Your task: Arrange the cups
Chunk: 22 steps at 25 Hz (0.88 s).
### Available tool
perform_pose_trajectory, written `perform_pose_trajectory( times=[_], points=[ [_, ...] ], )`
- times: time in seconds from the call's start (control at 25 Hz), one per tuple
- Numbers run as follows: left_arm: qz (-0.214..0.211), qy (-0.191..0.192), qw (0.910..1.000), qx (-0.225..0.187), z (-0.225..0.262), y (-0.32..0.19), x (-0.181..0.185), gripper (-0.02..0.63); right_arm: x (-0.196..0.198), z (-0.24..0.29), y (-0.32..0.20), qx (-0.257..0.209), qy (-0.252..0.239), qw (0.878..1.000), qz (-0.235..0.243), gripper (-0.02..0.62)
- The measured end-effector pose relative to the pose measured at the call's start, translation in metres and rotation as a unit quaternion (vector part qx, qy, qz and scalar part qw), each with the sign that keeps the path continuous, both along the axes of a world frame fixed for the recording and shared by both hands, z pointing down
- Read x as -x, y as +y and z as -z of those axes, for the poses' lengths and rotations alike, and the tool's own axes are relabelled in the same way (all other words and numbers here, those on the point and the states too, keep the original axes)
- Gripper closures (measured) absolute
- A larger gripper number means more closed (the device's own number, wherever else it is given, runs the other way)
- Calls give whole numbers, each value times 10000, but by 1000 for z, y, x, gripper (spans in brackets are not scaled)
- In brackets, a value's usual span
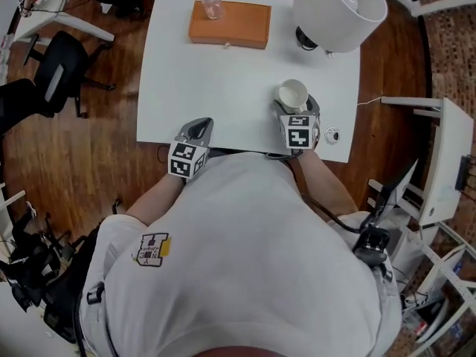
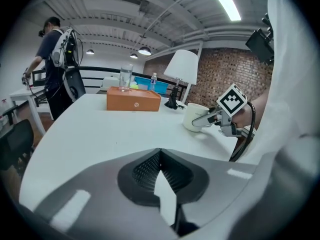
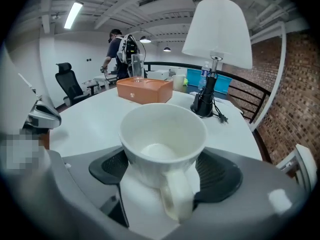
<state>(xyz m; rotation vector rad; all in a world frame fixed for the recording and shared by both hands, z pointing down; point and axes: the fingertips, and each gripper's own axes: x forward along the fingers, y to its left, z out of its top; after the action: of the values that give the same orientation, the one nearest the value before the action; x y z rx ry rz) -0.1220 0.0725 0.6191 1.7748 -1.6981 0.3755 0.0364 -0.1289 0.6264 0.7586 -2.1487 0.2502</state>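
A white mug sits near the front right of the white table, handle toward me. My right gripper is shut on the mug, one pad pressing on each side of its body. From the left gripper view the mug looks upright, at or just above the tabletop. My left gripper is shut and empty over the table's front edge, to the left of the mug. A clear glass stands on an orange box at the far side.
A lamp with a big white shade stands at the far right corner, its cord trailing across the table. A small round object lies near the front right edge. A person stands at another desk behind, near office chairs.
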Motion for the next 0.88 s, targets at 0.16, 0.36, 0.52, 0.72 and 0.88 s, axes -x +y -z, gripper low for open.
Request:
perform_pose_trajectory(
  times=[0.16,0.36,0.52,0.72,0.88],
  points=[
    [101,14,9999,-82,1,-1,16,606,20,6,6,-20,-32,9997,249,175],
    [249,27,9996,-103,-1,8,26,606,40,8,7,-40,-229,9988,430,175],
    [364,6,9993,-62,-2,17,35,606,51,2,15,-106,-432,9970,636,175],
    [223,-68,9997,-31,-3,19,34,606,54,-3,25,-238,-370,9933,1069,164],
    [-635,-180,9976,-213,-3,-6,11,585,61,-2,23,-323,-211,9841,1731,144]
  ],
)
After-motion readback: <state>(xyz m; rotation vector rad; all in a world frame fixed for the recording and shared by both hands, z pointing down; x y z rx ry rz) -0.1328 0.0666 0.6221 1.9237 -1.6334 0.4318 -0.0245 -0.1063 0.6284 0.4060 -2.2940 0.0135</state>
